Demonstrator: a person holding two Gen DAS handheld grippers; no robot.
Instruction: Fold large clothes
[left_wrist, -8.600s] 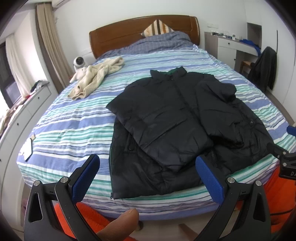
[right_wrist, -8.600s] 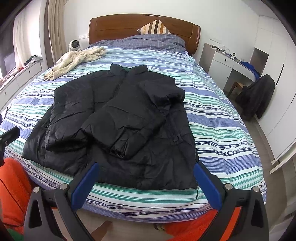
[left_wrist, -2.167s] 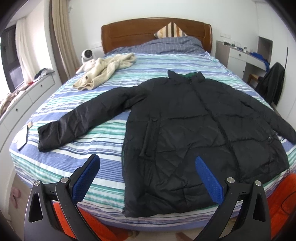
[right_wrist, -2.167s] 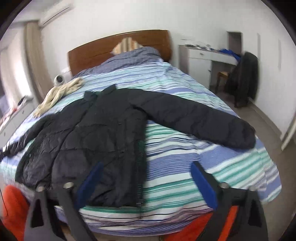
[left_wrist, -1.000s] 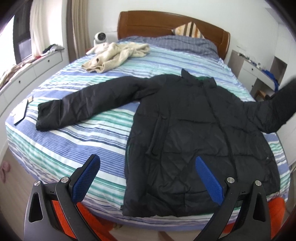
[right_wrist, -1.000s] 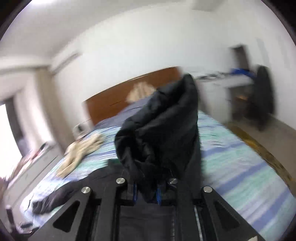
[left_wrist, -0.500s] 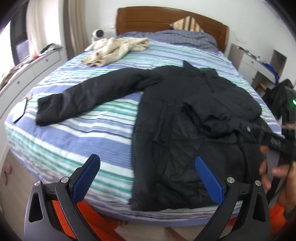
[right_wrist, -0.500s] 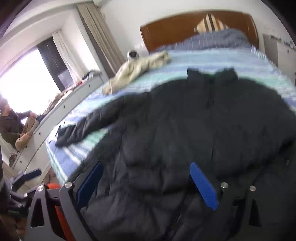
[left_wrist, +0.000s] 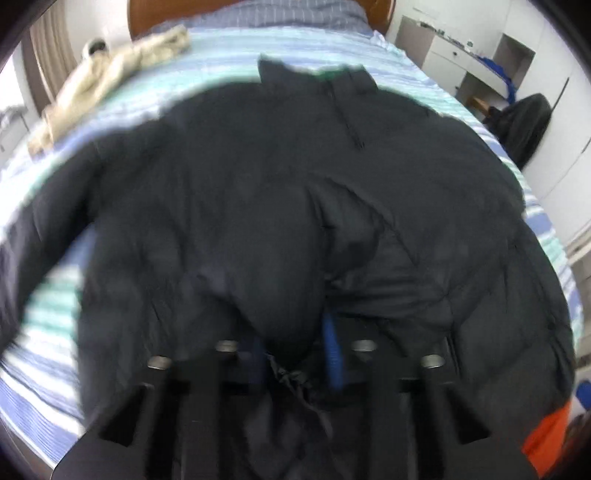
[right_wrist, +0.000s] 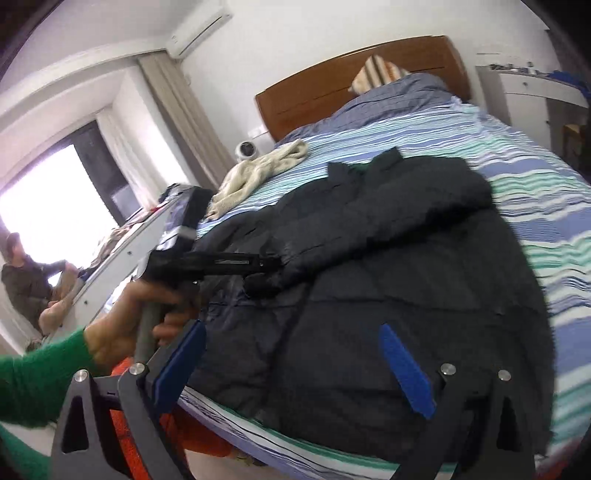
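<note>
A wide bed (right_wrist: 535, 177) with a striped blue, green and white cover fills most of both views, a wooden headboard (right_wrist: 354, 81) at its far end. Spread across the bed's near half lies the task's garment, a large black padded jacket (right_wrist: 388, 266), collar pointing toward the headboard. One sleeve (right_wrist: 369, 229) is already folded across the jacket's chest; the other side is not clearly visible (the left wrist view is badly blurred). A cream garment (right_wrist: 258, 173) lies crumpled near the far corner of the bed, well apart from the jacket.

The left gripper (left_wrist: 295, 354) has its jaws closed tight on a bunched wad of black jacket fabric, which bulges up between them. The right gripper (right_wrist: 291, 365) hangs over the jacket's lower part near the hem, jaws wide and empty. A hand (right_wrist: 129, 325) in a green sleeve holds the left gripper's handle at the bed's edge.

Risks, judged from this: the padding is thick and slippery-looking, so the pinched wad may slide out when pulled, or springy filling may push a fold open. A grip on a bunch, not an edge, could drag the whole jacket and disturb the folded sleeve. The hem sits near the mattress edge and might slip off.
</note>
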